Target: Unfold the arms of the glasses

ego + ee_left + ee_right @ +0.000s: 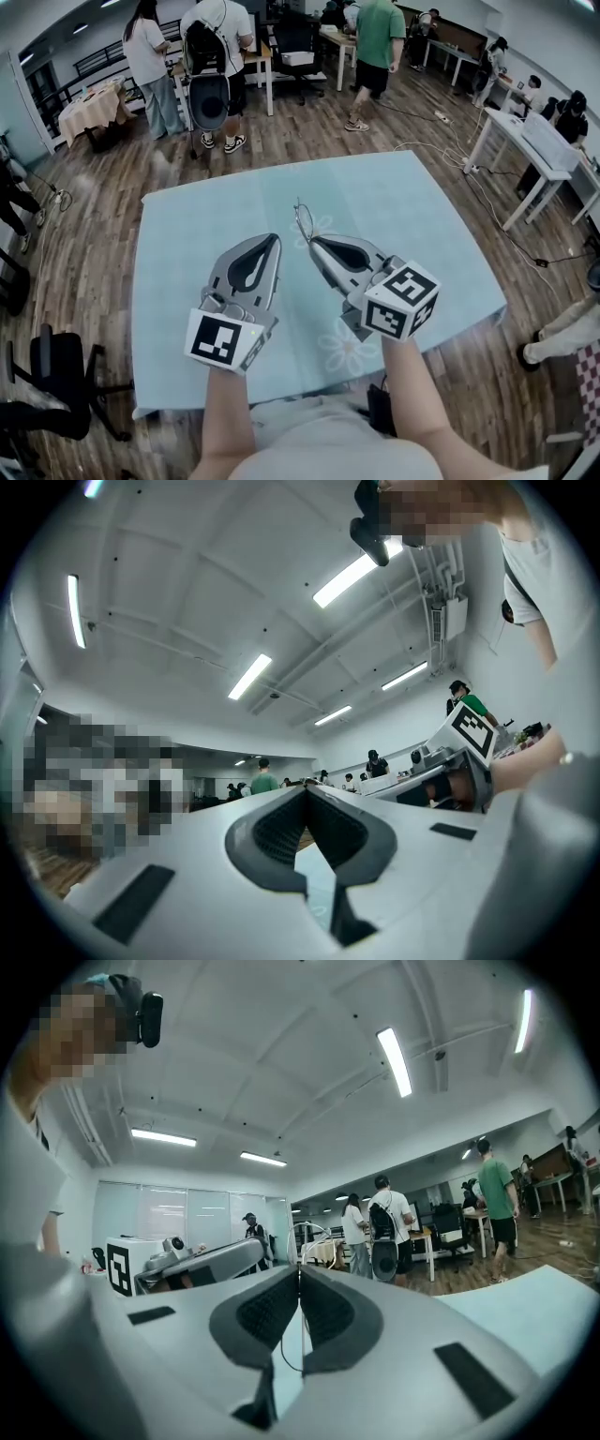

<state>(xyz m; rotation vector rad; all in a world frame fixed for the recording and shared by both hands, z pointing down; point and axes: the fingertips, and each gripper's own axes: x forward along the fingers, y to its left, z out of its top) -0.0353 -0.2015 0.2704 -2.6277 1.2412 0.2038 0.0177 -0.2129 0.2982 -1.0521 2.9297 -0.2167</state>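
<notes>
A pair of thin wire-framed glasses [301, 221] hangs above the light blue tablecloth [187, 244], and my right gripper [313, 242] is shut on it. In the right gripper view the fine wire [301, 1312] runs down between the closed pads, with a lens loop rising just past the tips. My left gripper [274, 239] hovers a little to the left of the glasses, shut with nothing in it. Its closed jaws [306, 788] fill the left gripper view, and the right gripper [464, 761] shows beside them. Both grippers point roughly level over the middle of the table.
The cloth-covered table stands on a wood floor. A black office chair [56, 375] is at the near left and a white desk [525, 141] at the right. Several people and more desks and chairs [211, 98] are beyond the far table edge.
</notes>
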